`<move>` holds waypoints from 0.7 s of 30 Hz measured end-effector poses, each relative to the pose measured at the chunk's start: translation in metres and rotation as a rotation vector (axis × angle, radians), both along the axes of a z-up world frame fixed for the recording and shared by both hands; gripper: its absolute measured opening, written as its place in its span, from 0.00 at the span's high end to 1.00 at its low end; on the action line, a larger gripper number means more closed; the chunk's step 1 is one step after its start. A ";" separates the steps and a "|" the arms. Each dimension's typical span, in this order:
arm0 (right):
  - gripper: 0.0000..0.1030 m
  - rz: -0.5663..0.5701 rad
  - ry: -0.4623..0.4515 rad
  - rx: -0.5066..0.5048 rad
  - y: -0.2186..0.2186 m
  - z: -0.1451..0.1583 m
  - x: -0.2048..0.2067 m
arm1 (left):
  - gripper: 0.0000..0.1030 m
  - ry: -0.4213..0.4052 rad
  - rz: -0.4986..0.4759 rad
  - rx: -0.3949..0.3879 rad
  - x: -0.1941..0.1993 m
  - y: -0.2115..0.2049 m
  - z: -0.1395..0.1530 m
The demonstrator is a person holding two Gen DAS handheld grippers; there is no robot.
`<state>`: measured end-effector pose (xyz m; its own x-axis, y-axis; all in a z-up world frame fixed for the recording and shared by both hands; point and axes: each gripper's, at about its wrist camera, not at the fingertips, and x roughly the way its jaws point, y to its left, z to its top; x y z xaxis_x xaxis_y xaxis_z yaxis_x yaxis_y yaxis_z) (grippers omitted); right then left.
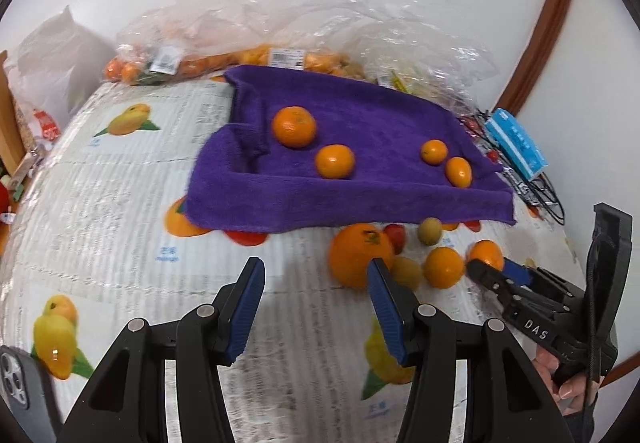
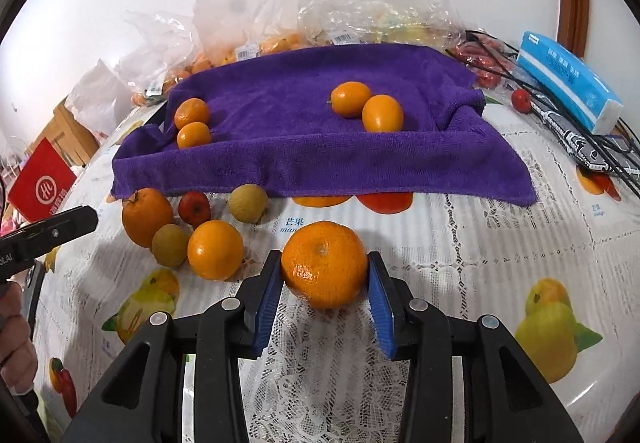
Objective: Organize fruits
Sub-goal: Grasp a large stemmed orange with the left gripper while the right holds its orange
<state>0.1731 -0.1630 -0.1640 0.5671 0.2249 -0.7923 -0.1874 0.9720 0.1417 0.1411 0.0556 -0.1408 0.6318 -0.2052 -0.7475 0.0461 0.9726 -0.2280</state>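
The purple towel (image 2: 304, 147) covers the tabletop (image 2: 500, 243) centre, four small oranges on it. In front, the right gripper (image 2: 325, 275) pinches a glossy, dimpled mandarin (image 2: 324, 263) — bright orange, just above the cloth. The left gripper (image 1: 316, 279) stands spread, empty.

- Left gripper (image 1: 316, 287): blue-padded fingers (image 1: 248, 307) apart, nothing between them, above the worktop (image 1: 120, 183).
- Purple towel (image 1: 360, 195): spread over a raised shape, carrying four orange fruits, two larger (image 1: 294, 126) and two smaller (image 1: 434, 151).
- Loose fruits in front of the towel: a large orange (image 1: 356, 255), a small red fruit (image 1: 396, 237), two tan fruits (image 1: 430, 230).
- Right gripper (image 1: 490, 271): at lower right, held by a hand (image 1: 564, 383), its fingers against an orange fruit (image 1: 486, 253).
- Blue packet (image 1: 516, 143): at right.
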 end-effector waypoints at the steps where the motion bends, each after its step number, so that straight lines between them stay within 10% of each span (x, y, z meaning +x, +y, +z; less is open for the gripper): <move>1: 0.60 0.003 -0.001 0.003 -0.002 0.001 -0.001 | 0.51 -0.002 -0.009 -0.005 0.001 -0.003 0.000; 21: 0.59 0.016 0.001 0.037 -0.007 -0.001 -0.001 | 0.58 0.026 -0.038 0.018 0.035 -0.032 -0.030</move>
